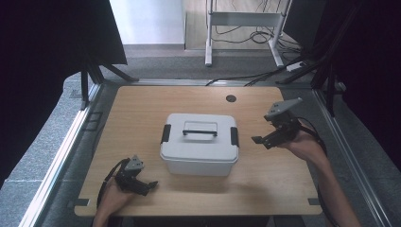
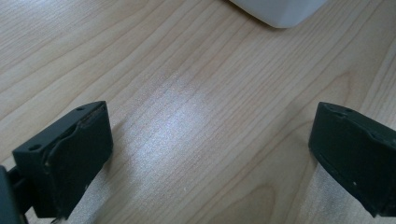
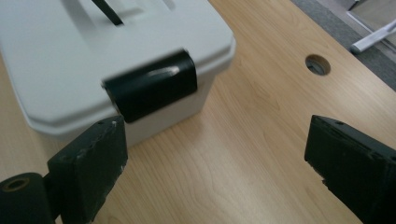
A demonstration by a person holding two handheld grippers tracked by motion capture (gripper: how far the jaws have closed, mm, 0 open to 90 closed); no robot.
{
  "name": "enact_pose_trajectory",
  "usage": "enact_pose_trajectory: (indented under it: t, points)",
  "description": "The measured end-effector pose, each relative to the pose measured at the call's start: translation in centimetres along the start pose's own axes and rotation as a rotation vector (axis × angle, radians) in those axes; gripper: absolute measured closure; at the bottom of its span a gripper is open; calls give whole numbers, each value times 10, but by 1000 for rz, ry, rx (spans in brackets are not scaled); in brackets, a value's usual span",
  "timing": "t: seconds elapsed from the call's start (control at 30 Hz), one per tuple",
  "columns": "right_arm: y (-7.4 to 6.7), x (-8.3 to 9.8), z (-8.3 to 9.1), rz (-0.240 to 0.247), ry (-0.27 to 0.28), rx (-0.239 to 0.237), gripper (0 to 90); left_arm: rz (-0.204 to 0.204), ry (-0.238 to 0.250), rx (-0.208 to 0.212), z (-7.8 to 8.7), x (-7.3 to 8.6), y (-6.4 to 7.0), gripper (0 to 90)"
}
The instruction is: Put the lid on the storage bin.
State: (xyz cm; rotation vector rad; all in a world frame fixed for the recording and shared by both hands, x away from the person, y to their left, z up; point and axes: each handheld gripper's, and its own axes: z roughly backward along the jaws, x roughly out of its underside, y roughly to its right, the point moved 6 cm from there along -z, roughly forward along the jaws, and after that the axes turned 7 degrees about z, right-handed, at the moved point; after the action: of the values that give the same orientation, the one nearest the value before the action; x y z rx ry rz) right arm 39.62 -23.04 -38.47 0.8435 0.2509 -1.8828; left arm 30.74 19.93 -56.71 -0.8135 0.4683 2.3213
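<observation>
Plain white lidded box (image 1: 199,144) mid-table, right gripper (image 1: 259,140) beside its black latch (image 1: 234,136), jaws apart, left gripper (image 1: 152,185) near front edge, jaws apart, bare wooden table (image 1: 137,113) all round.

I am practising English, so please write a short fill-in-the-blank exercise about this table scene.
1. The white box has a ____ clip on each short side.
2. The lid of the box is ____.
3. The right gripper has its jaws ____, beside the box.
4. The left gripper holds ____.

Missing words: black; closed; open; nothing
</observation>
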Motion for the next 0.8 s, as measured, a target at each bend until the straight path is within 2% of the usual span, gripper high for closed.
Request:
enact_pose_trajectory:
  t: [0.2,0.37,0.53,0.8]
  points:
    - [-1,34,-7,-76,13,53,50,0,1,-2,0,0,0,0]
    - [-7,57,-19,-135,33,73,38,1,1,-2,0,0,0,0]
    - [-18,74,-35,-151,25,83,34,-1,-1,-2,0,0,0,0]
    - [-40,89,-60,-168,42,80,34,3,2,-2,0,0,0,0]
